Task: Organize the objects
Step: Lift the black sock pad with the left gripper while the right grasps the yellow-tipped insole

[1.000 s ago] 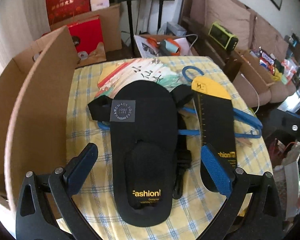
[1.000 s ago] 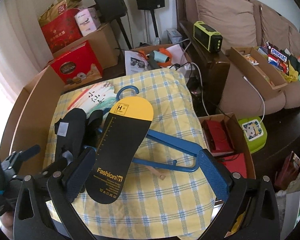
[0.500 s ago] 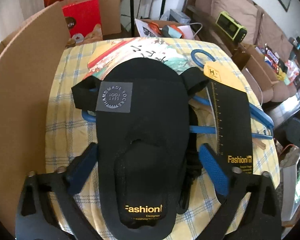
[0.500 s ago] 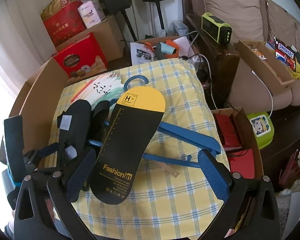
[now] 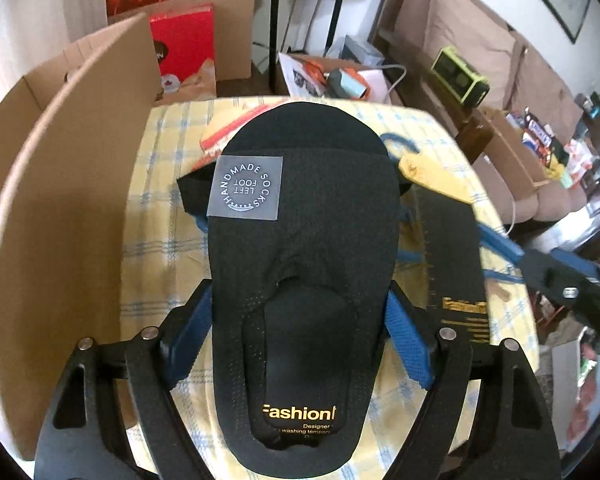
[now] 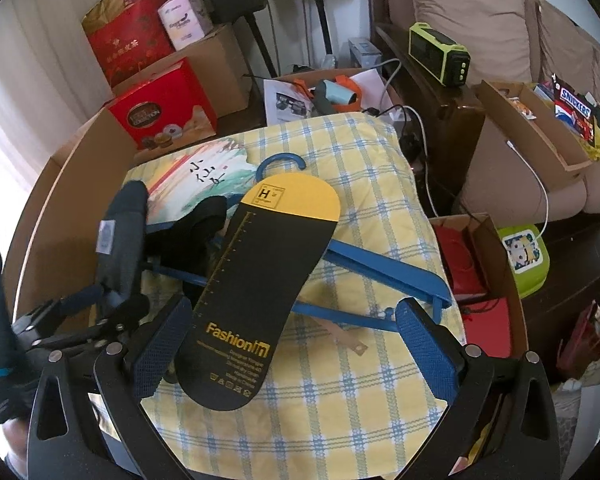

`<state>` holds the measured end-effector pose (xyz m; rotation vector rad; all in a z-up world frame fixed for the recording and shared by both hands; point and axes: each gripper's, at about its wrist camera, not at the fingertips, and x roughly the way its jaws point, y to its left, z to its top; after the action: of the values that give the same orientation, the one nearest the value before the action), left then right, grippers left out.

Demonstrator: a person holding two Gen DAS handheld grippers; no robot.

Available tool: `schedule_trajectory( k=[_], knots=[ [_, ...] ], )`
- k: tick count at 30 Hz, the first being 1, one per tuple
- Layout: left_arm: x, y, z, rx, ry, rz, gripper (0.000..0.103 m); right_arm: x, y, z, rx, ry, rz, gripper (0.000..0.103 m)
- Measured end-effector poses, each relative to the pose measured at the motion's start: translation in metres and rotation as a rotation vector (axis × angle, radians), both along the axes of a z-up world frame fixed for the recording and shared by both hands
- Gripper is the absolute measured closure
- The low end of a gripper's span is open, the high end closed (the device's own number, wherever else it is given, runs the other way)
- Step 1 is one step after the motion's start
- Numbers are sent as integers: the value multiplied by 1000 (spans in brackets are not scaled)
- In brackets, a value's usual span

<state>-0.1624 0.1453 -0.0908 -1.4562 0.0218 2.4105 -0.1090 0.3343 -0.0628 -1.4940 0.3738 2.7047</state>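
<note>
A black sock on its card [image 5: 300, 248], with a grey "handmade socks" label, fills the left wrist view. My left gripper [image 5: 300, 340] is shut on its sides and holds it tilted up off the yellow checked tablecloth [image 5: 160, 240]. The right wrist view shows the lifted sock [image 6: 120, 240] at the left. A black and yellow sock card [image 6: 268, 280] lies over a blue hanger [image 6: 380, 268]. My right gripper [image 6: 296, 352] is open, its left finger beside the card's near end.
A cardboard wall [image 5: 60, 200] stands along the table's left side. A colourful booklet [image 6: 204, 176] lies at the far end. Boxes [image 6: 160, 108], a dark side table [image 6: 440, 92] and a sofa [image 6: 500, 40] surround the table. A red box [image 6: 460, 264] sits at the right edge.
My left gripper has moved forward and closed on the black sock, lifting its front end. My right gripper has moved slightly forward, staying open.
</note>
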Motion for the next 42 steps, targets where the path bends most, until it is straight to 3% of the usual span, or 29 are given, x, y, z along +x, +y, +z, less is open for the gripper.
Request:
schedule_trajectory(
  k=[8,15,26,27,29,31,37,42],
  knots=[
    [7,-15,41,66,23,7,23,-29,-1,-8,-98,-65,4,0],
    [10,-25,64,78,48,10,23,-52,-7,-21,-103,-117,-45,0],
    [11,-42,79,95,63,39,23,-73,-32,-48,42,-180,-66,1],
    [10,-43,79,93,64,40,23,-74,-34,-51,52,-184,-65,2],
    [10,-44,79,88,64,42,23,-77,-35,-56,57,-194,-62,18],
    [10,-45,79,87,65,44,23,-77,-31,-60,43,-206,-69,25],
    [8,-52,79,92,60,58,23,-67,-25,-49,66,-167,-76,26],
    [7,-61,85,99,72,73,23,-52,-25,-20,99,-91,-64,26]
  ],
)
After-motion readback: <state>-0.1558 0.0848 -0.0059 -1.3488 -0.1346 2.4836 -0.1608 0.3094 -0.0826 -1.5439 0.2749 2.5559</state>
